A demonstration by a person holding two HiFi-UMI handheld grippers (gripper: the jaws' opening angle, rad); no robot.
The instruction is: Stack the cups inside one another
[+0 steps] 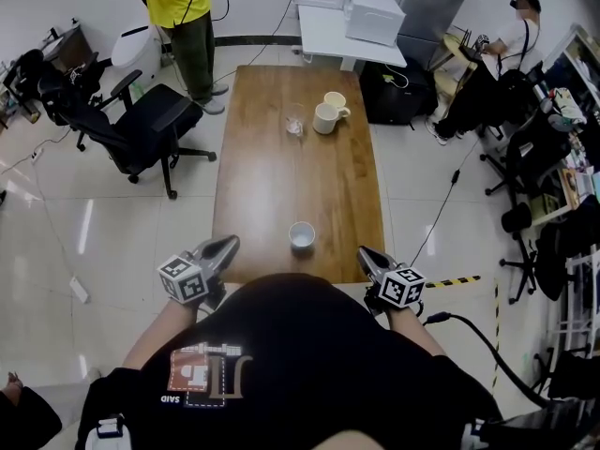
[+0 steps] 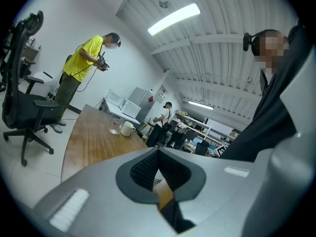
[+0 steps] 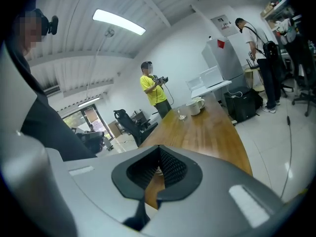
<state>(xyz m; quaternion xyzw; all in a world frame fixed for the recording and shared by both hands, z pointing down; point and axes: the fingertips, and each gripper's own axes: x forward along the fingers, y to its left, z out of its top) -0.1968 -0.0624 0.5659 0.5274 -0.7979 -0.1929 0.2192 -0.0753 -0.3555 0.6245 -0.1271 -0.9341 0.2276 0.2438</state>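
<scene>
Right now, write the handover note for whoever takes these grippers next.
Grippers: left gripper shut, empty; right gripper shut, empty; both at the near edge of the table.
Things: small white cup near that edge, between the grippers; white mug, second mug just behind it and clear glass at the far end.
Done: nothing stacked yet.
Left: gather the cups and nest them inside one another.

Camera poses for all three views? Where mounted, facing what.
Head view: on the person's head, steeply down at the table; torso, left gripper, right gripper show.
Left gripper view: on that gripper, along its shut jaws up the table; torso at right.
Right gripper view: likewise; torso at left.
Shared: all three see the mugs.
</scene>
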